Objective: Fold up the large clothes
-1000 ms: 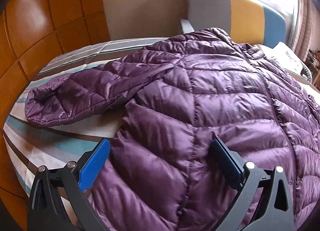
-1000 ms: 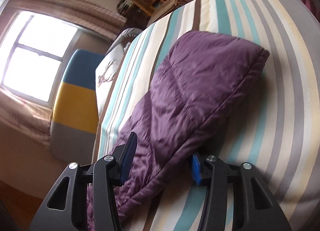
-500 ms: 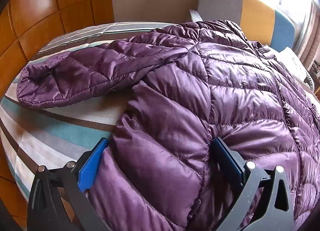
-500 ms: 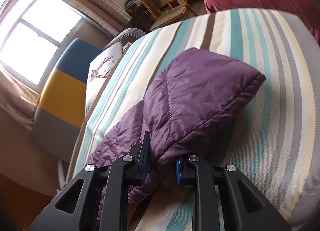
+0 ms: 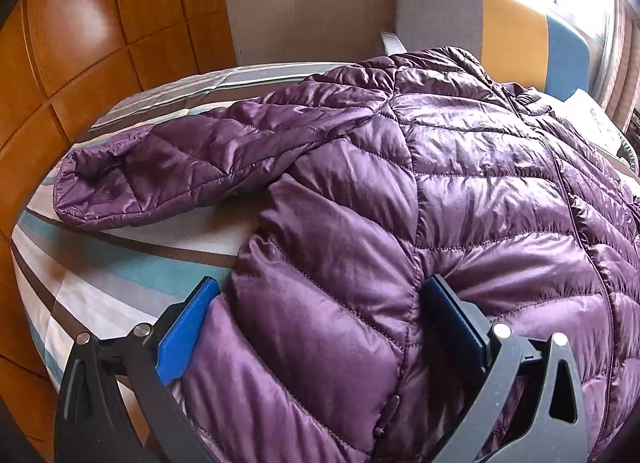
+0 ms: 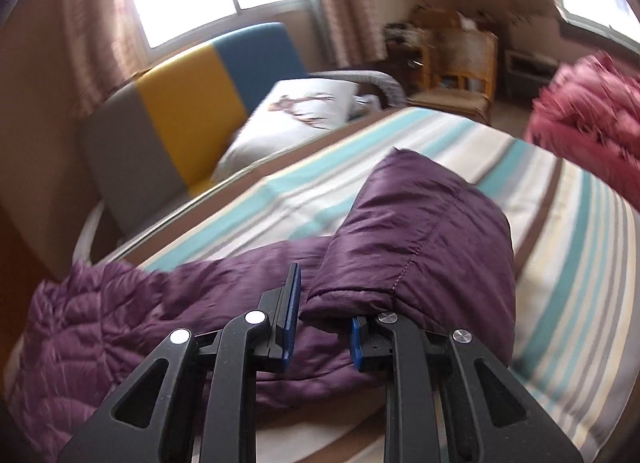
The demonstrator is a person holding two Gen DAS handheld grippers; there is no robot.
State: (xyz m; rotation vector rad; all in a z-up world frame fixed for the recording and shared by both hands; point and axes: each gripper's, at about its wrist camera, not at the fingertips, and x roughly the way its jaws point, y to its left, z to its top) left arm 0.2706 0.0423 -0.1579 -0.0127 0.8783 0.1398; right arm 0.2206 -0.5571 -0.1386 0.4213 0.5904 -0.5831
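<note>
A purple quilted jacket [image 5: 400, 203] lies spread on a striped bed [image 5: 100, 283]. One sleeve [image 5: 160, 175] stretches out to the left in the left wrist view. My left gripper [image 5: 320, 323] stands open and wide over the jacket's lower body, with the puffy fabric bulging between its blue pads. In the right wrist view my right gripper [image 6: 324, 327] is shut on the other sleeve [image 6: 420, 231] at a fold near its edge and holds it a little above the sheet. The sleeve's cuff end points away from me. The jacket's body [image 6: 100, 323] is bunched at the lower left.
A grey, yellow and blue headboard [image 6: 180, 103] and a white pillow [image 6: 304, 107] lie beyond the jacket. A red blanket [image 6: 592, 119] is heaped at the bed's far right. Wooden panels [image 5: 80, 43] stand close on the left, and a wicker chair [image 6: 460, 75] past the bed.
My right gripper closed on the sleeve, then rolled and rose with it toward the jacket's body. The left gripper stayed over the jacket with its jaws as wide as before.
</note>
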